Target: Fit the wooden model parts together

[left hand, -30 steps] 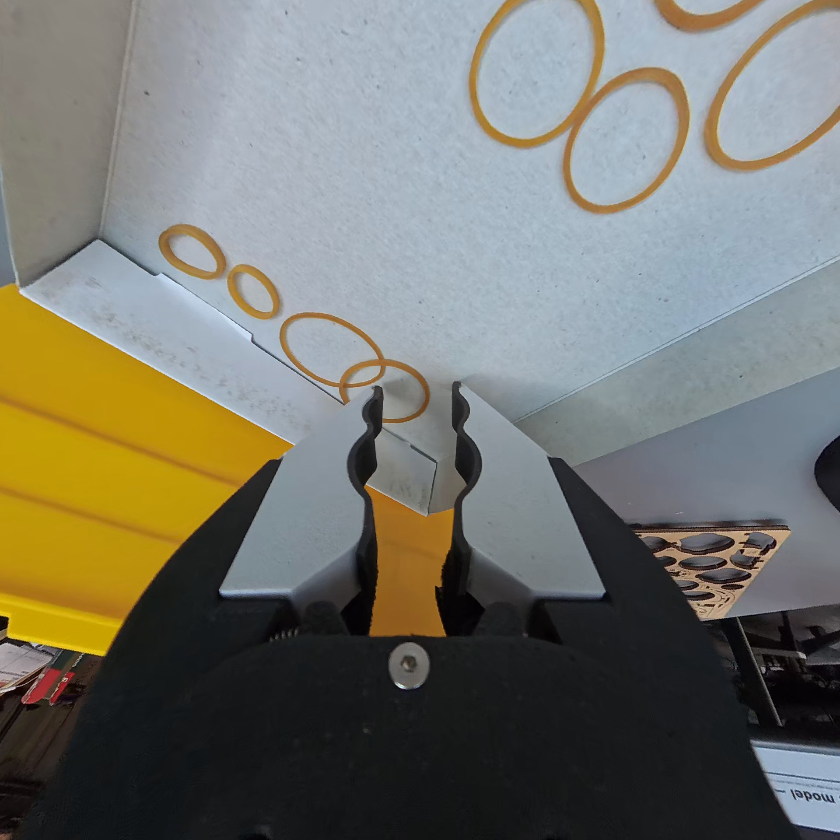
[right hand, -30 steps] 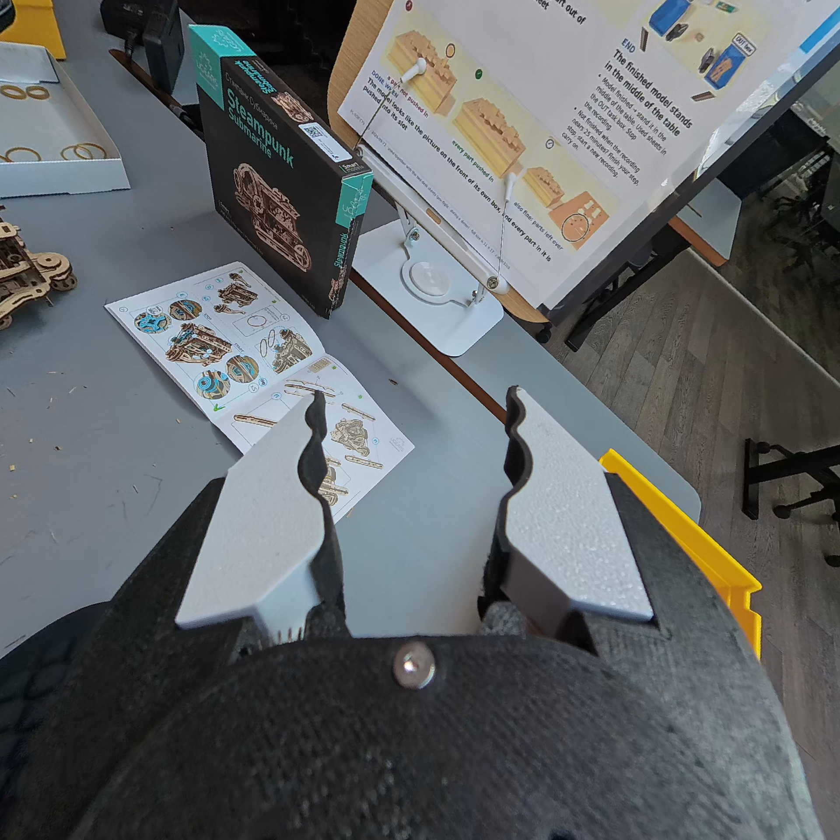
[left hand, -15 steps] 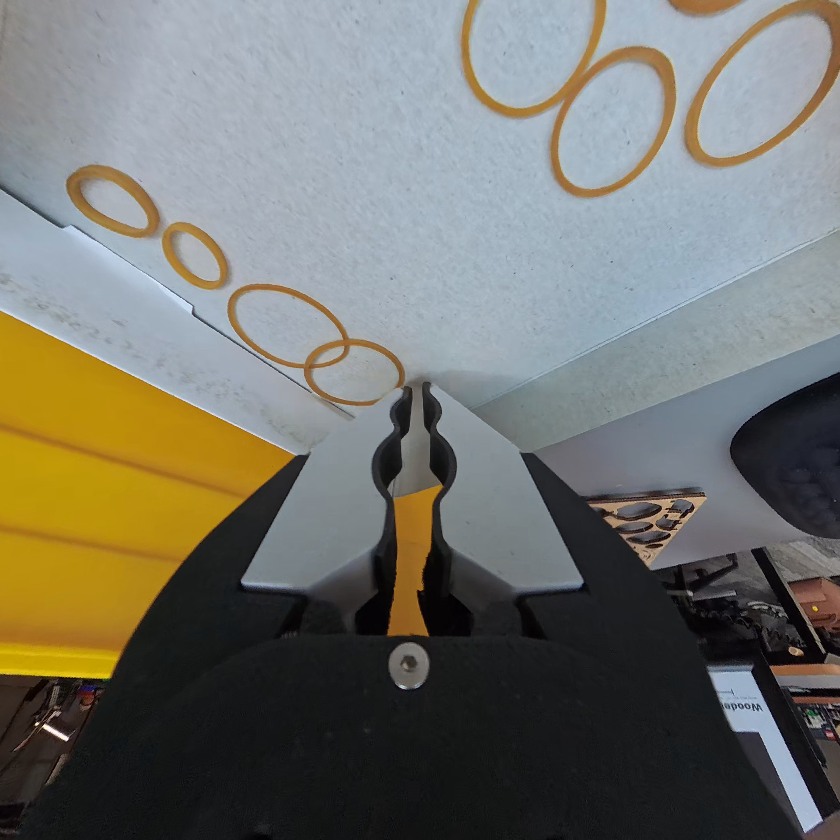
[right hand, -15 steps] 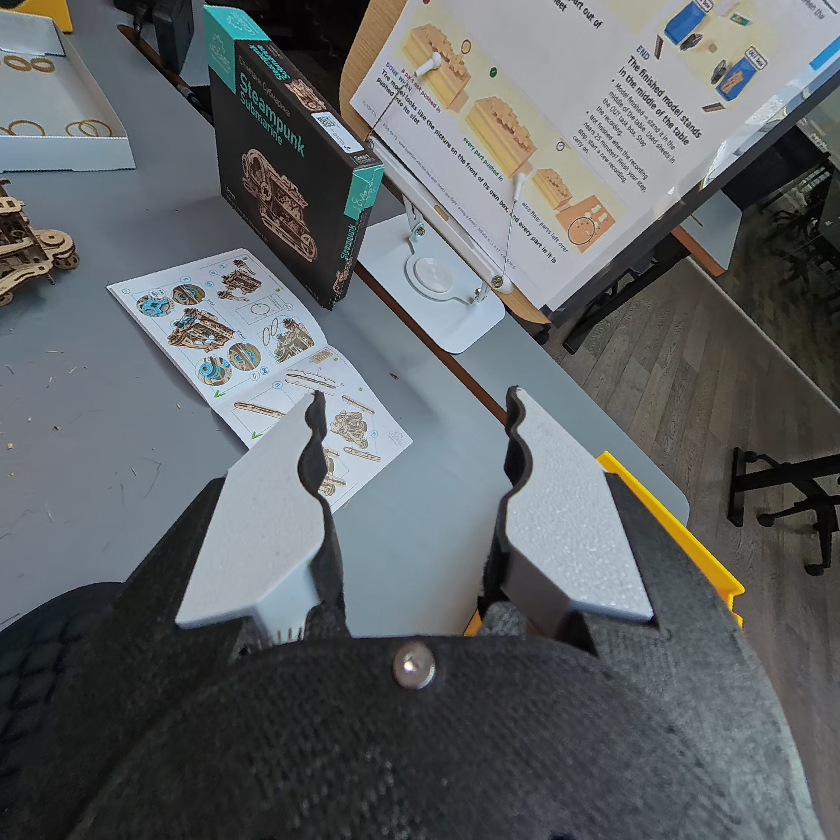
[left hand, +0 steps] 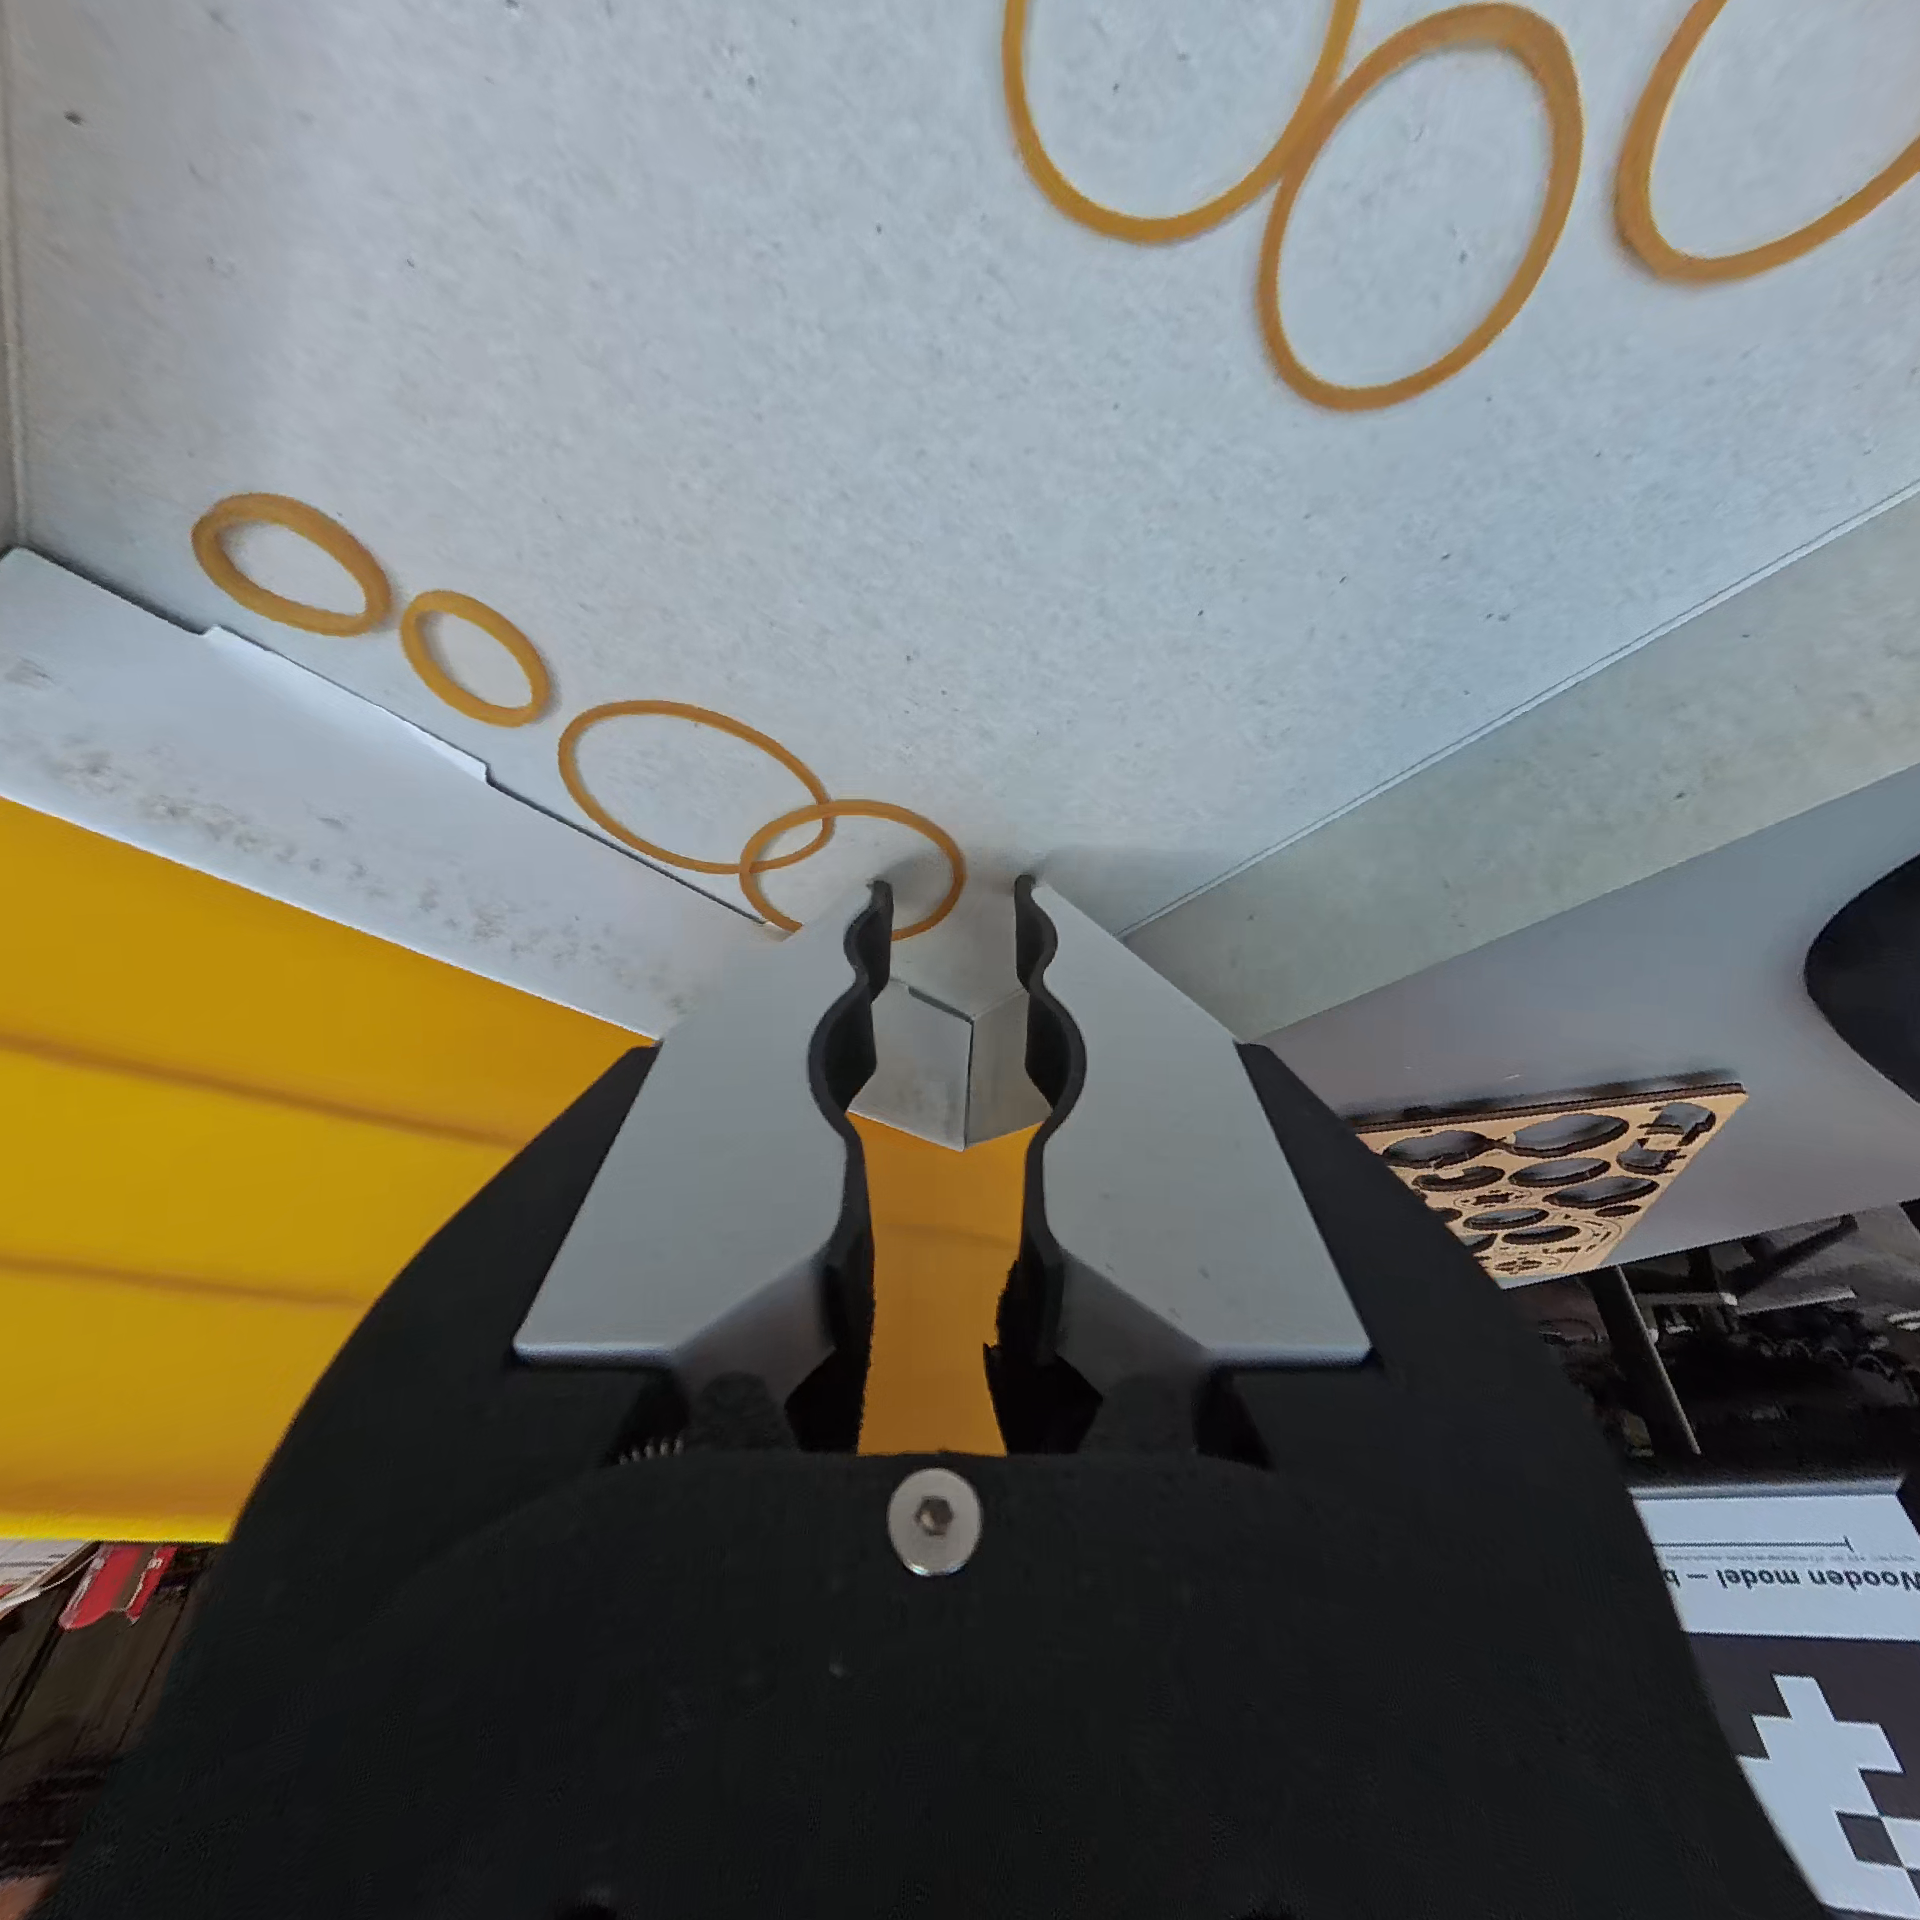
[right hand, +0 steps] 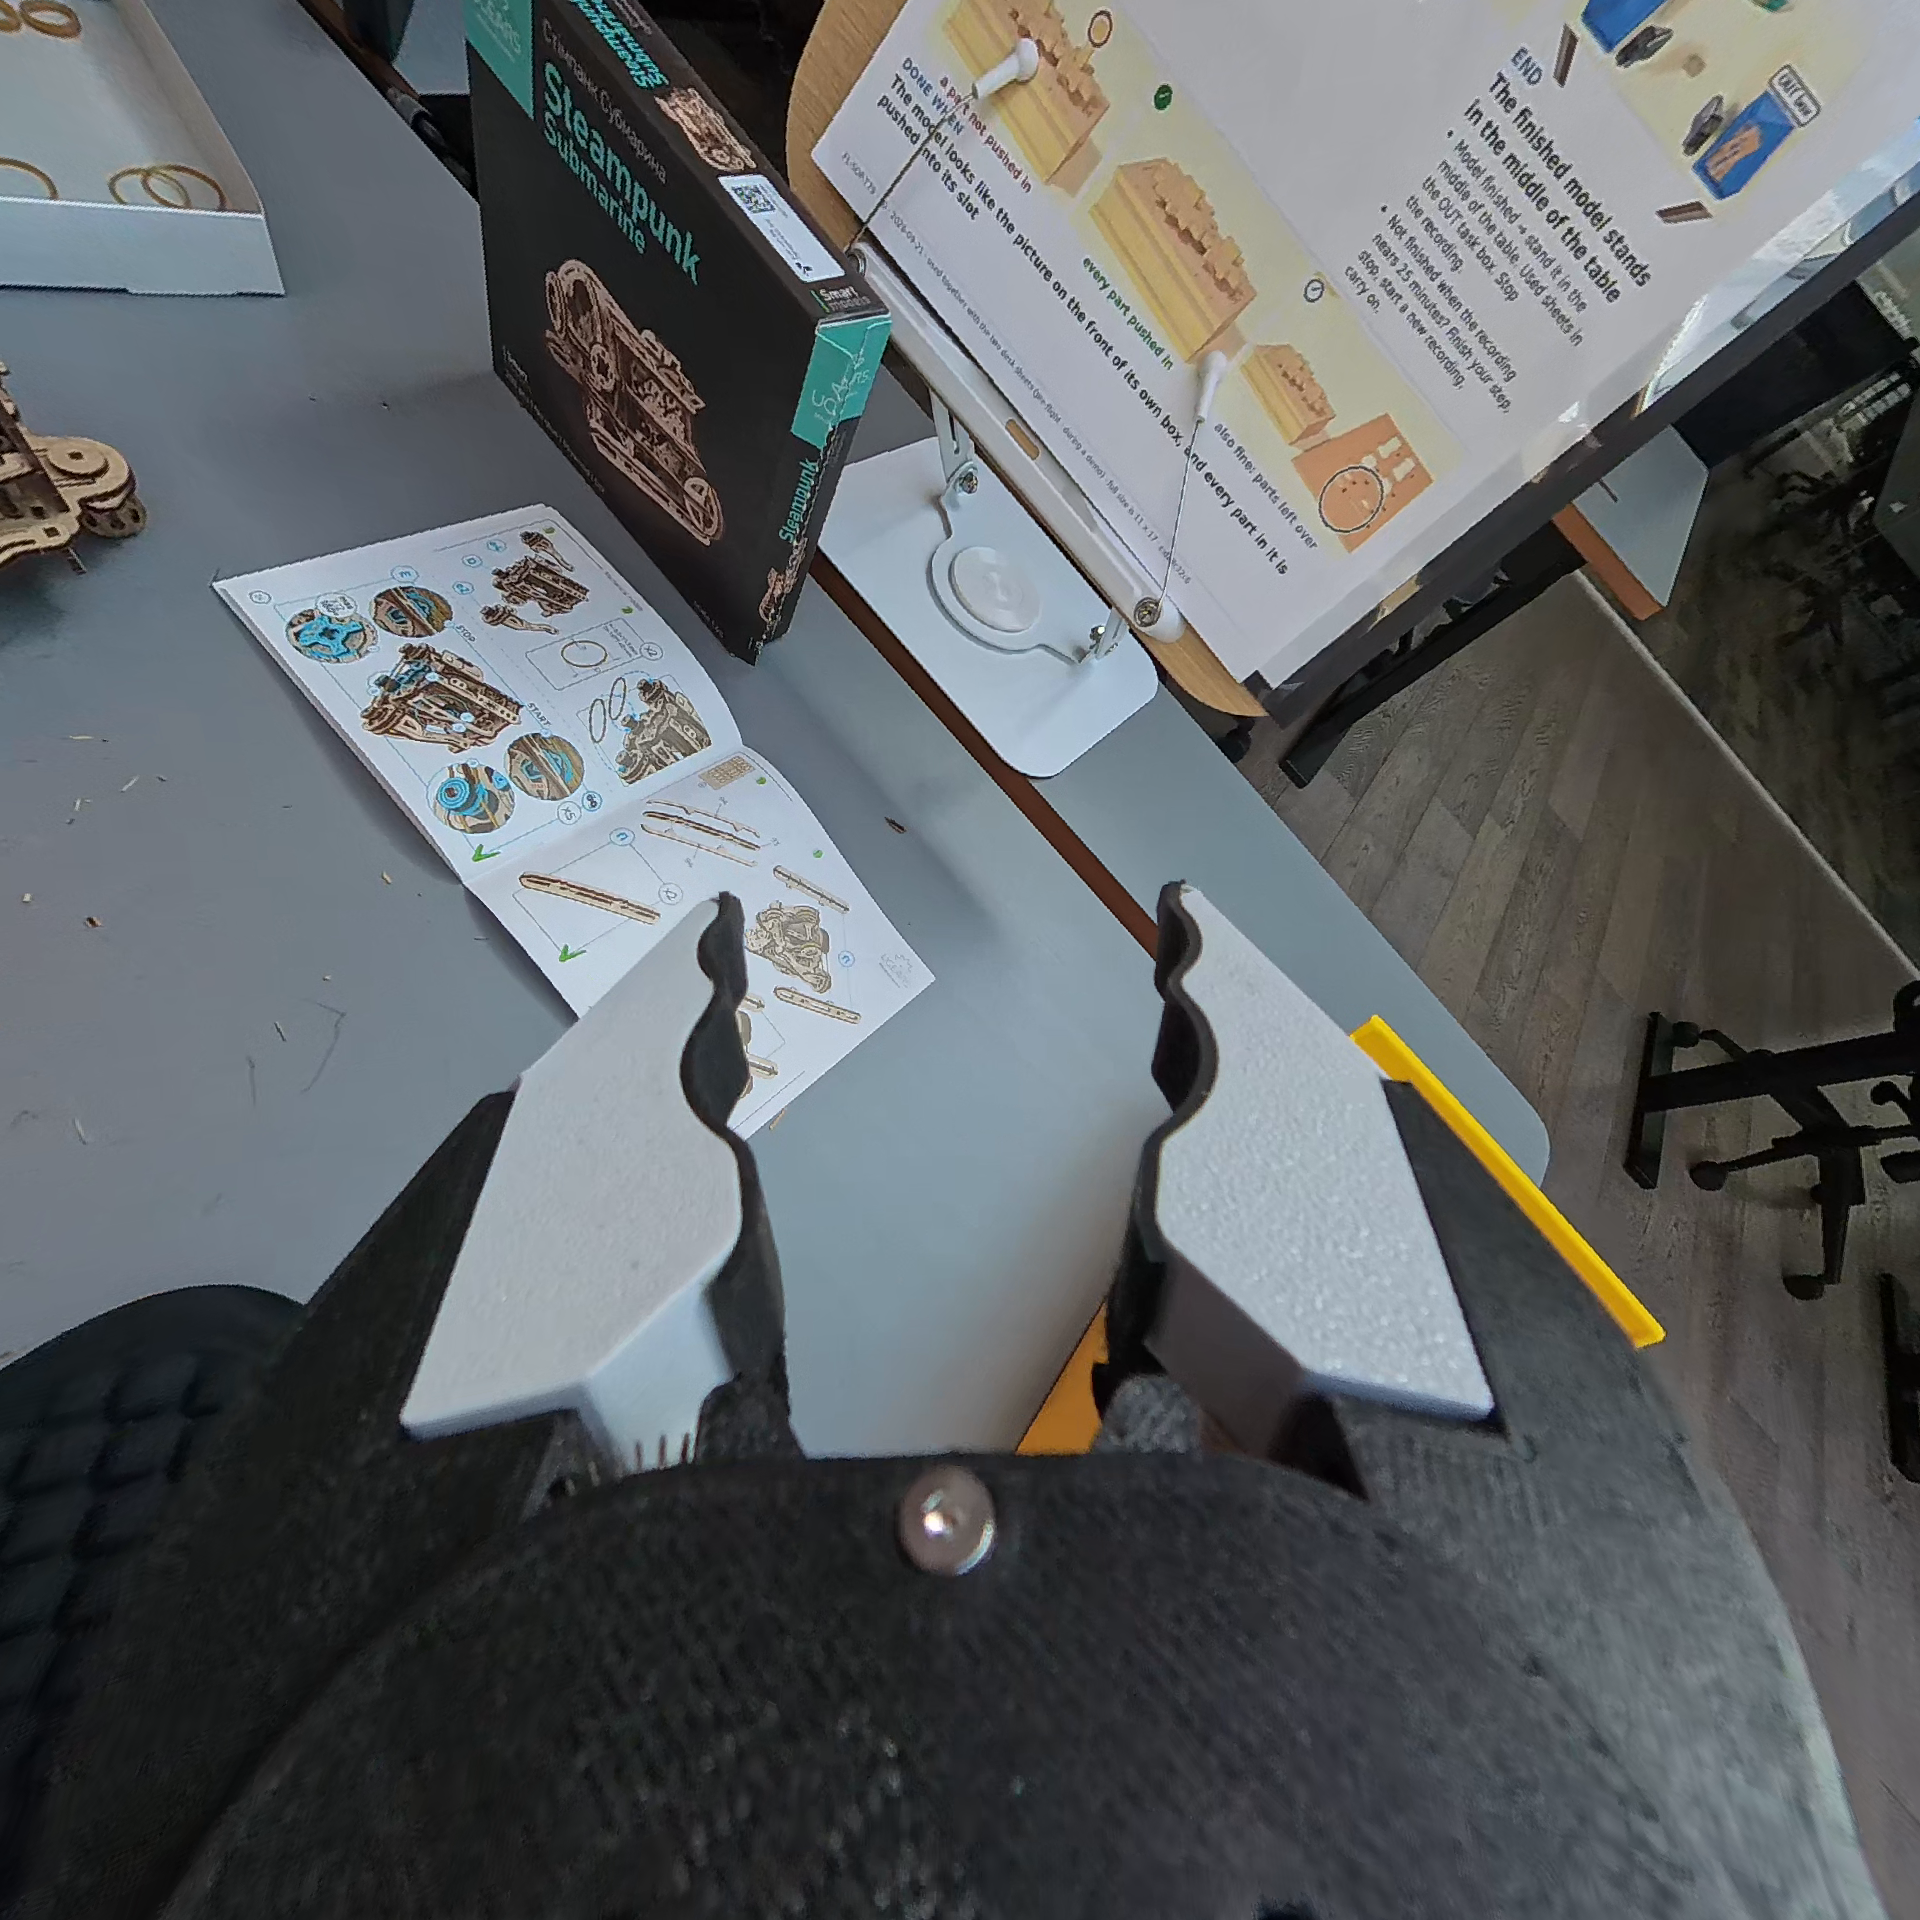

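**Left jaws parted again over the tray corner**

Half a second ago the left hand-held gripper (left hand: 948, 885) was nearly closed; now its fingers stand apart with nothing between them, tips at the near corner of the white cardboard tray (left hand: 727, 364). One rubber band (left hand: 940, 831) lies just at its left fingertip, unpinched. The right hand-held gripper (right hand: 948, 902) hangs wide open and empty above the grey tabletop (right hand: 260, 883), well apart from the wooden model (right hand: 57, 488) at the far left.

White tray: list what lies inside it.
Inside the white tray lie only yellow rubber bands, two overlapping beside the open left gripper. Its left finger covers part of one band; the tray extends beyond view.
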A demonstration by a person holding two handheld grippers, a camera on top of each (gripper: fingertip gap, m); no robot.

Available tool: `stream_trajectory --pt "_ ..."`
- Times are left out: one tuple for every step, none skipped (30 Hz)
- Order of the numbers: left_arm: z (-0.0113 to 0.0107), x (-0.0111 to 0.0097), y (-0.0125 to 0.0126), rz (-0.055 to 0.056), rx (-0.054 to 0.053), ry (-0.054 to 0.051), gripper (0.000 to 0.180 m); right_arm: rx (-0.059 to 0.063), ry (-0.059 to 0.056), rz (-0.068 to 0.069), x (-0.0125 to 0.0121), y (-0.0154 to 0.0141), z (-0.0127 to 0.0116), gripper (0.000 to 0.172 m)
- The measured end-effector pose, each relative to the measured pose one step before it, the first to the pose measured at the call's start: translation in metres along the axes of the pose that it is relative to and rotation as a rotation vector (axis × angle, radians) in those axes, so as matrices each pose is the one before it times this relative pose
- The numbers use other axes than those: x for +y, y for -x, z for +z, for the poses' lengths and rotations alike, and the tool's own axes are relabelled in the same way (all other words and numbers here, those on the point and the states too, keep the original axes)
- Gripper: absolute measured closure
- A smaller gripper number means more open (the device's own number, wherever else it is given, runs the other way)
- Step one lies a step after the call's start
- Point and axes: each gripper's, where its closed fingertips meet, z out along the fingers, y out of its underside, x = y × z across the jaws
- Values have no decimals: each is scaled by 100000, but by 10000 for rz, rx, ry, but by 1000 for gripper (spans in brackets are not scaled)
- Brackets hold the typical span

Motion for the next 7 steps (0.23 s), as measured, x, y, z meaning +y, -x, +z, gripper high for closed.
stream_trajectory --pt "12 -34 12 8 41 61 155 26 9 15 50 -94 -42 92" --pt "2 10 -28 -58 75 65 160 11 -3 16 21 -46 -38 92" --pt "17 9 -105 -71 114 86 160 -1 -6 7 10 -30 -31 92" --pt "-5 6 2 15 5 92 160 1 1 -10 16 -16 -35 92" --pt "5 6 -16 80 -6 82 160 2 13 -21 12 -8 -28 92" --pt "1 5 -19 52 9 85 160 2 11 -24 18 8 -36 92" --pt "-7 7 34 20 7 92 162 2 7 -27 7 16 -53 92"
